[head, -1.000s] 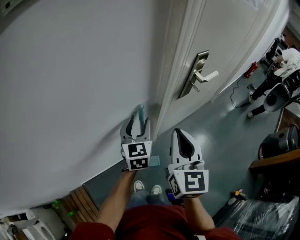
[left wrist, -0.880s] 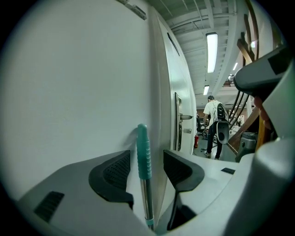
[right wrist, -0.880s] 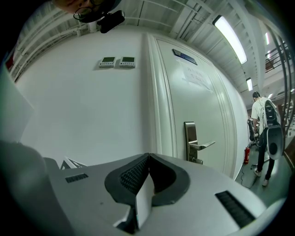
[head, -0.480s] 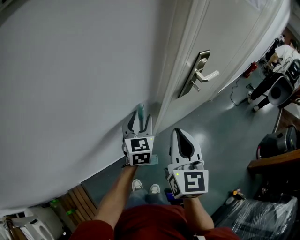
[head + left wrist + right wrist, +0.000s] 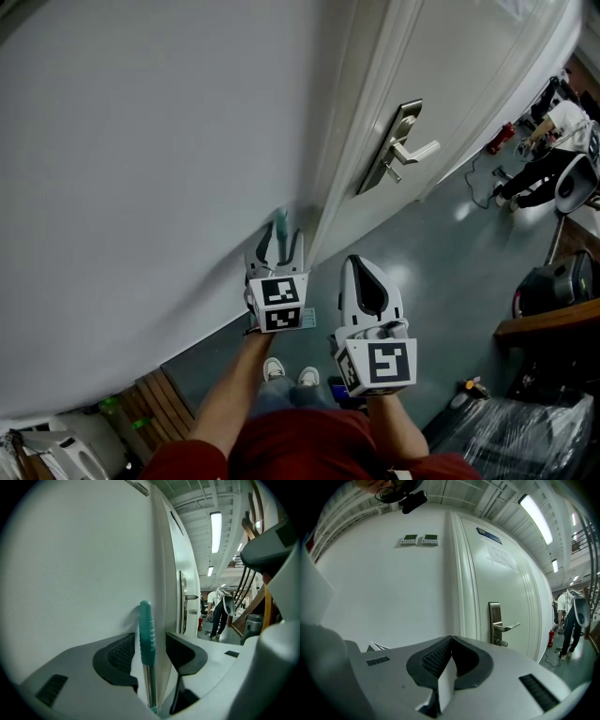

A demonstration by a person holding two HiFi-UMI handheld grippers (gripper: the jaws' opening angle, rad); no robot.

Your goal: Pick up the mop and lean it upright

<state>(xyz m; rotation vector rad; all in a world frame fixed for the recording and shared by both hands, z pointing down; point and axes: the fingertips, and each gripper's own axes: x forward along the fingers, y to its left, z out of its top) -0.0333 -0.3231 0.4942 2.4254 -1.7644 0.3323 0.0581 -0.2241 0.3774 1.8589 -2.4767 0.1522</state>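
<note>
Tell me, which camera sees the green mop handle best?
The left gripper view: the mop handle stands upright, close up, between the left hand-held gripper's open jaws. The head view shows only its tip from above. The right gripper view misses it.

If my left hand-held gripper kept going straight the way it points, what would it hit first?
The teal-gripped mop handle stands between its open jaws; past that, it would probably meet the white wall just behind.
</note>
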